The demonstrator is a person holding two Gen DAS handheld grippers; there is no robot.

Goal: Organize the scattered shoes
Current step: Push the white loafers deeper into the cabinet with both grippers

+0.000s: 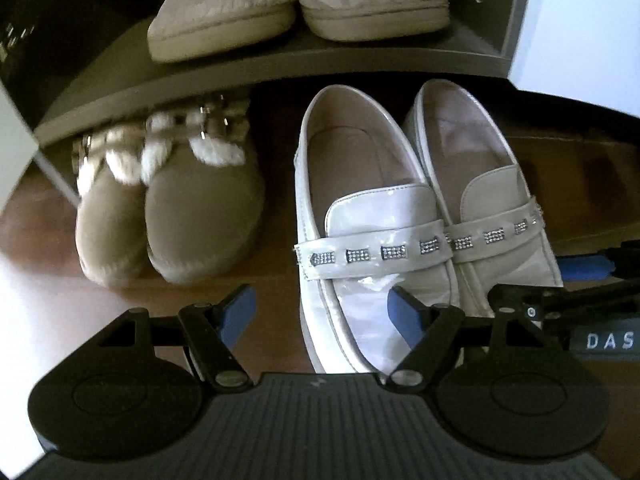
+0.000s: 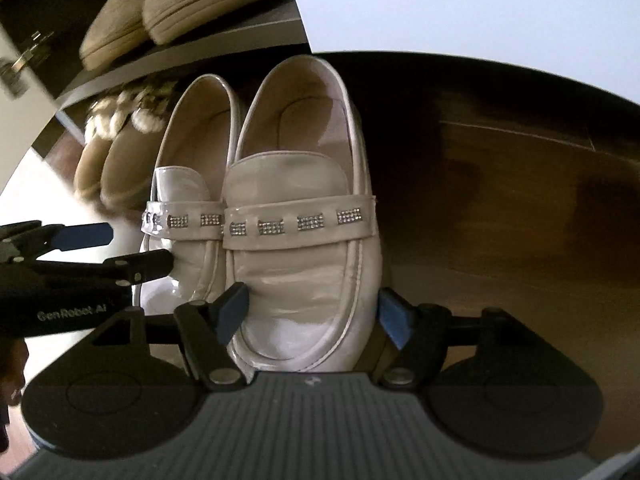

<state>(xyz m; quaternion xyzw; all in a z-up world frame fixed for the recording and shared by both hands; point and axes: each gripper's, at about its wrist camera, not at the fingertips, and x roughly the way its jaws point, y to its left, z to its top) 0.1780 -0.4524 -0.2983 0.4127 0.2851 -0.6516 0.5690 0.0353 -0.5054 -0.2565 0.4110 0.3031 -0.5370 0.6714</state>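
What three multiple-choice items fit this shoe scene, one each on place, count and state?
1. Where is the pair of beige fuzzy slippers?
A. On the grey shelf board
B. On the floor beside the loafers
C. Between a gripper's fingers

2. How many pairs of shoes are in view?
A. One
B. Three
C. Five

3. How does the pair of glossy white patent loafers with studded straps stand?
A. Upside down
B. Stacked one on the other
C. Soles down, side by side

Answers:
1. A, the slippers rest on the board above the other shoes.
2. B, there are the slippers, the loafers and the tan fur-trimmed buckled shoes.
3. C, both loafer openings face up, toes level.
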